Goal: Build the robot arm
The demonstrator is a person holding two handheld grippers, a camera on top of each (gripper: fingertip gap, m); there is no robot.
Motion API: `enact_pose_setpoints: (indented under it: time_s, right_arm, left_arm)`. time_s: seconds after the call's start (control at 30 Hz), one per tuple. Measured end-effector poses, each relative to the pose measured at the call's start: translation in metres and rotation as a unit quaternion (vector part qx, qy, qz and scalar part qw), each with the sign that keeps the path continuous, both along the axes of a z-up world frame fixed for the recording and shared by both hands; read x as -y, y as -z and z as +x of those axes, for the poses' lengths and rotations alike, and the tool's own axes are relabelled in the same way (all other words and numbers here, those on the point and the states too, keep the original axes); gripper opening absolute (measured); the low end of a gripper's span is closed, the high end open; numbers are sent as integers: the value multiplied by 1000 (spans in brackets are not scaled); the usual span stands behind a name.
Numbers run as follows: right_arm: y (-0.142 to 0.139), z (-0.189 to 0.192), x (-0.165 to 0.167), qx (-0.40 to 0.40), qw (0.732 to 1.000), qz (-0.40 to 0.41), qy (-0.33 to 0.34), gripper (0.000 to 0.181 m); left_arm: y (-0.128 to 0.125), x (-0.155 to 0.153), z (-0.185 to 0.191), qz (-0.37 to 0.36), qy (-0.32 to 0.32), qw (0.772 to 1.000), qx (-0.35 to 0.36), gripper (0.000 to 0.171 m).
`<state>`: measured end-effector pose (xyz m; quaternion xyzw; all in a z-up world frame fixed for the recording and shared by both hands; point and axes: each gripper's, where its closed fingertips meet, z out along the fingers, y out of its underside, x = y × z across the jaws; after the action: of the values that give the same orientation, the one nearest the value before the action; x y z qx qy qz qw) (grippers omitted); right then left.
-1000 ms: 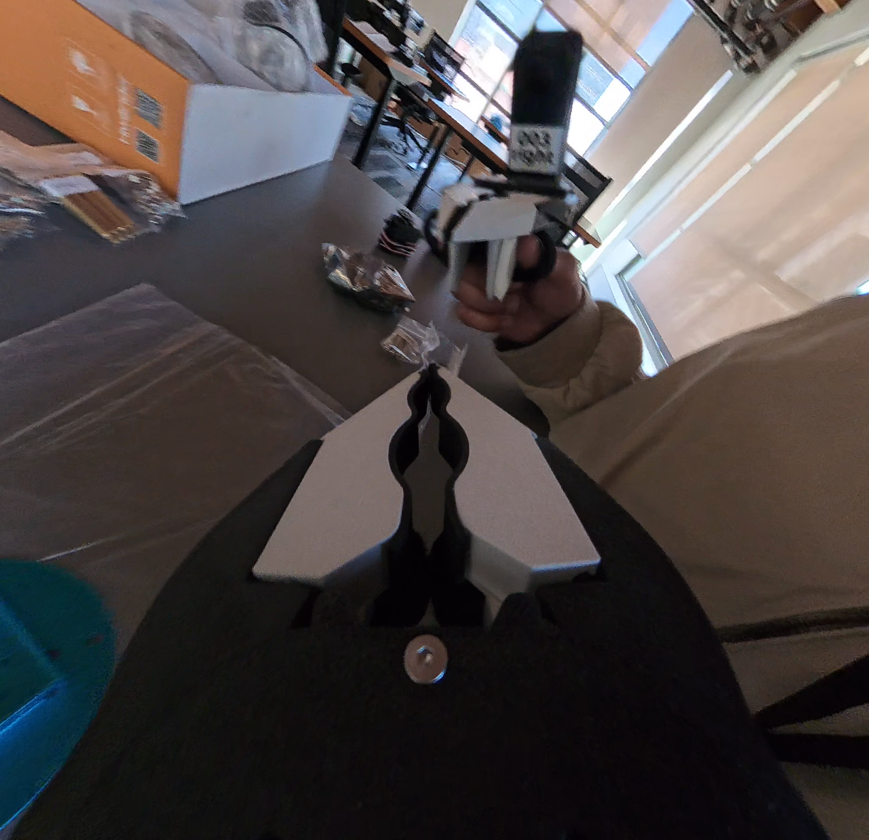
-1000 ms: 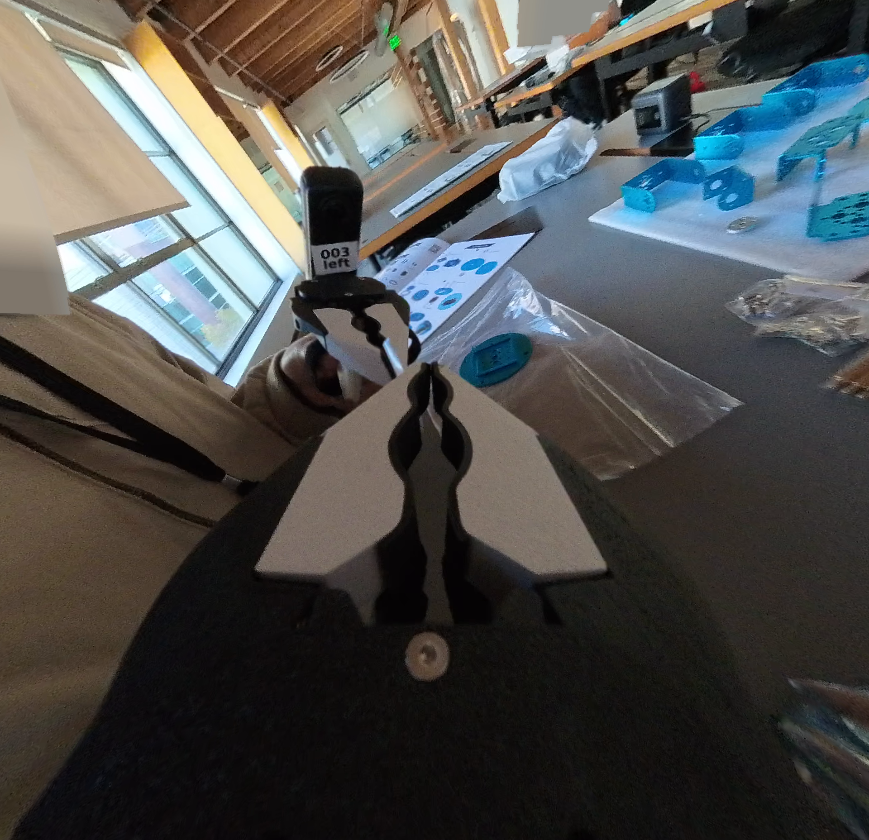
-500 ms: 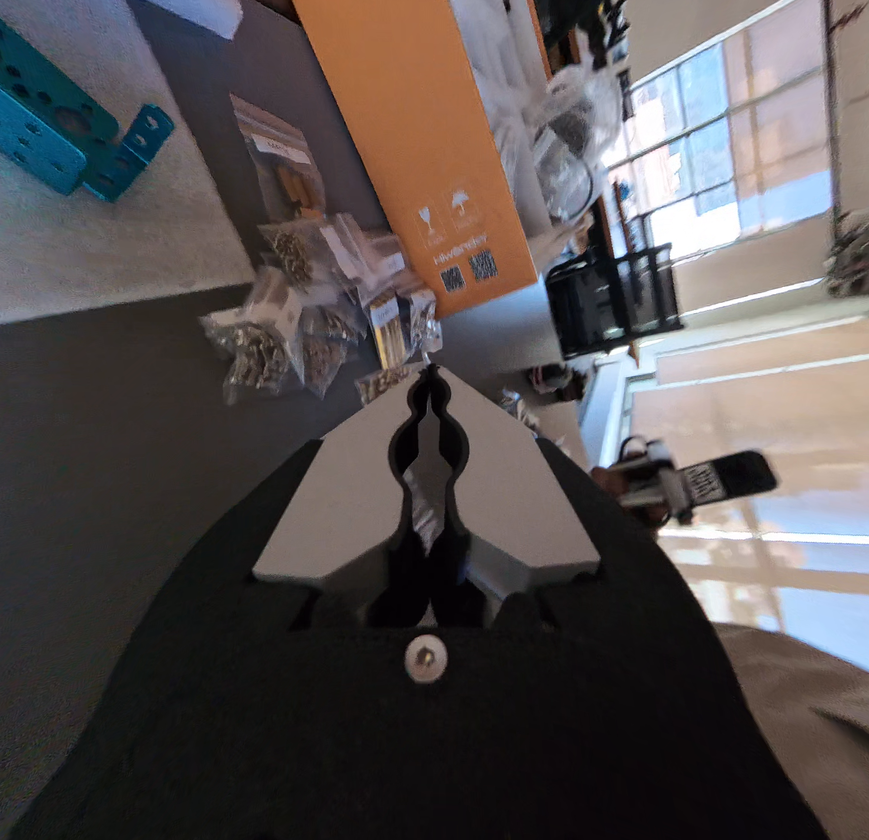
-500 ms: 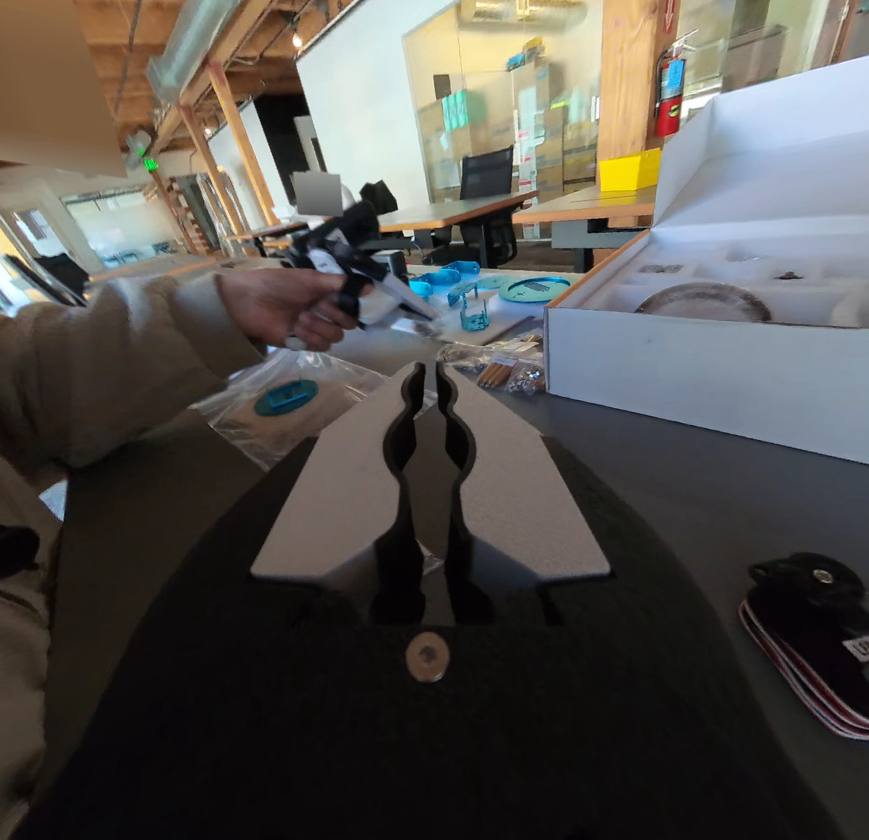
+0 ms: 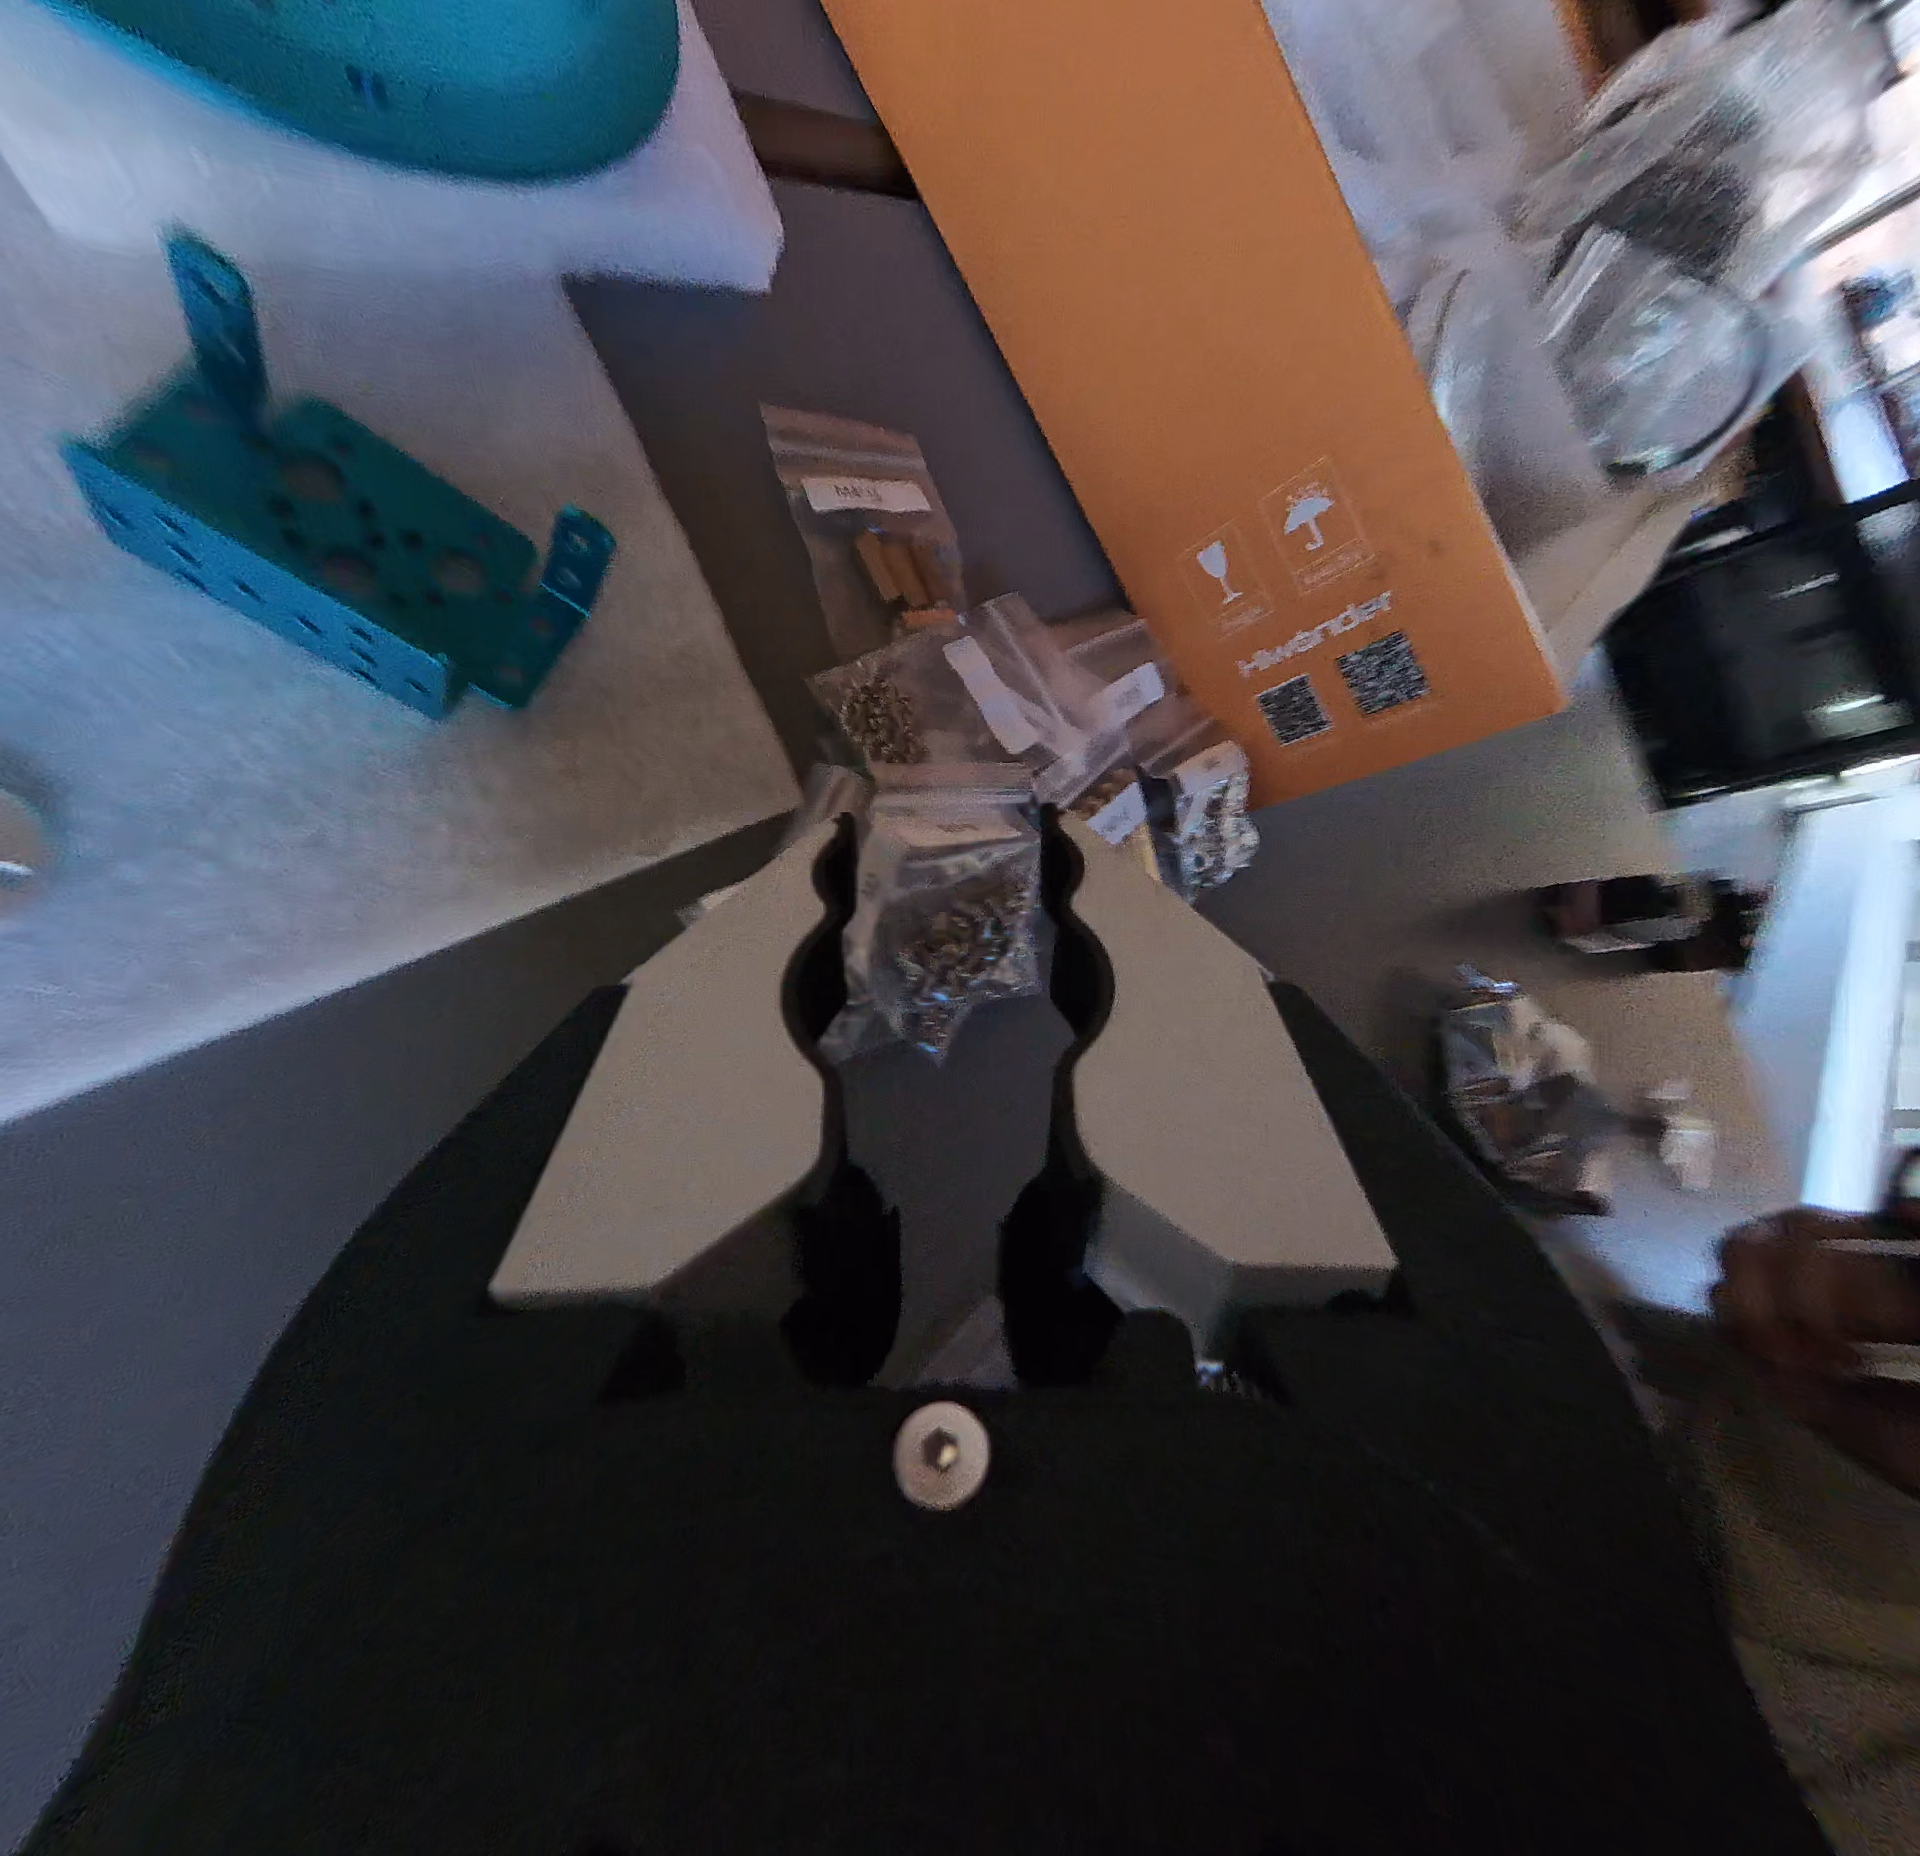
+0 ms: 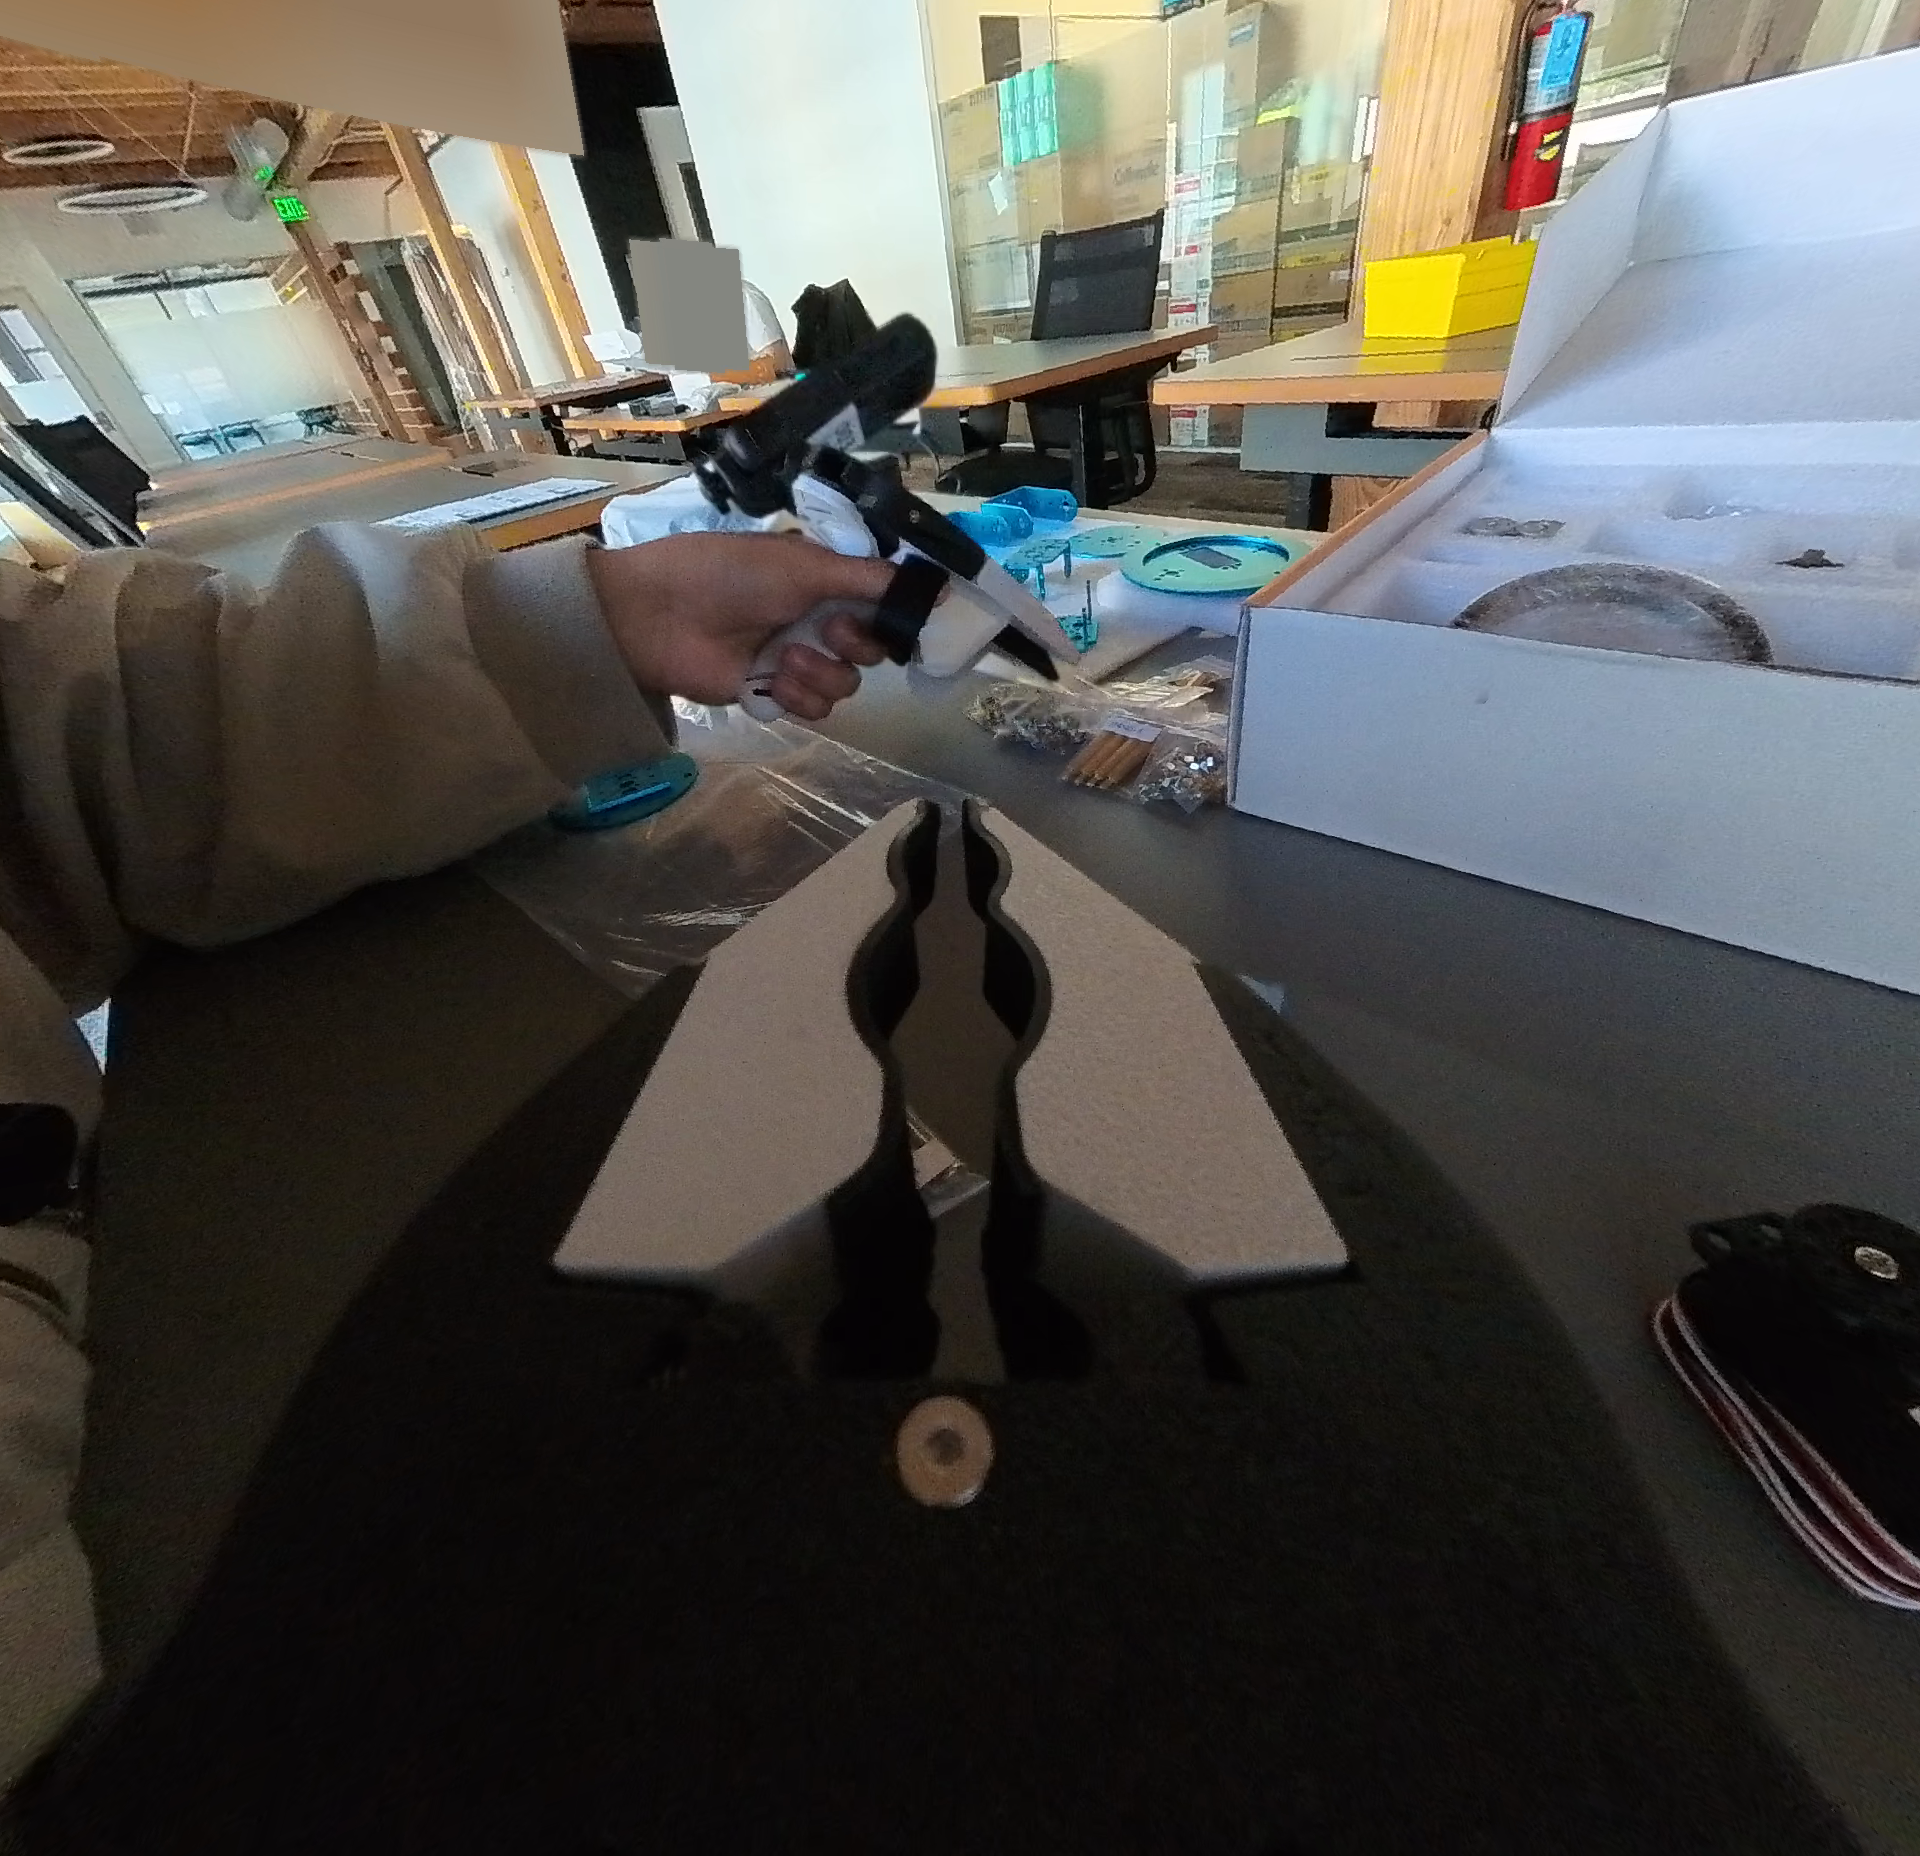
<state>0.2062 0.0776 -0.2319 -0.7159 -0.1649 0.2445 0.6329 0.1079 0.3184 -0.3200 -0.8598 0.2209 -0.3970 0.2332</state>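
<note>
**A:** Where are your left jaws?

**B:** Your left gripper (image 5: 943, 830) is spread wide, and a small clear bag of screws (image 5: 940, 933) shows in the gap, fingertips either side of its top edge. I can't tell whether they touch it. From the right wrist view the tips sit right down at the bag pile (image 6: 1101, 726).

**A:** What's around them?

**B:** More little bags (image 5: 1039, 684) lie just beyond the tips. The orange box (image 5: 1143, 300) is ahead to the right, and a blue bracket (image 5: 312, 549) on a white foam sheet (image 5: 312, 871) is off to the left.

**A:** And the right?

**B:** Your right gripper (image 6: 945, 814) is down to a narrow slit, holding nothing. It hangs over bare surface (image 6: 1455, 1027), well short of the bags, with a clear plastic sheet (image 6: 707, 871) just left of the tips.
</note>
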Motion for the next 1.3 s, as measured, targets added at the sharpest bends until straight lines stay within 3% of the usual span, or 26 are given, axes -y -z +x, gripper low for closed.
enact_pose_setpoints:
  time_s: [0.1, 0.2, 0.3, 0.4, 0.53, 0.6, 0.7, 0.8, 0.93, 1.1, 1.3]
  right_arm:
    - [1, 1, -1, -2, 1000, -4, 0, 3]
    - [2, -1, 1, 2, 1000, -3, -4, 4]
    - [14, -19, 14, 14, 996, -32, -85, 9]
    - [63, -29, 44, 119, 969, -144, -159, 20]
    - [73, -32, 66, 149, 965, -138, -164, 19]
    - [82, -16, 66, 180, 961, -167, -123, 22]
    - [93, -7, 75, 201, 952, -202, -113, 27]
    - [96, -21, 82, 261, 941, -172, -127, 28]
    - [101, -35, 83, 309, 919, -184, -161, 34]
    - [94, -56, 75, 379, 890, -128, -219, 33]
    - [97, -62, 73, 393, 856, -152, -299, 33]
  left_arm:
    - [-5, -7, -10, 80, 9, 995, -65, 51]
    - [-26, 0, -21, 139, 23, 986, -85, 51]
    - [-63, 43, -25, 187, 88, 977, -52, 51]
    - [-84, 113, -35, 229, 177, 957, -15, 51]
    - [-77, 198, -47, 261, 244, 934, 30, 50]
    - [-65, 231, -47, 256, 264, 929, 49, 50]
    - [-42, 267, -42, 257, 301, 917, 44, 50]
    - [-33, 293, -35, 243, 323, 913, 64, 50]
    - [-37, 312, -35, 228, 335, 910, 91, 50]
    - [-46, 318, -47, 242, 325, 908, 108, 50]
    - [-48, 325, -62, 248, 318, 908, 112, 50]
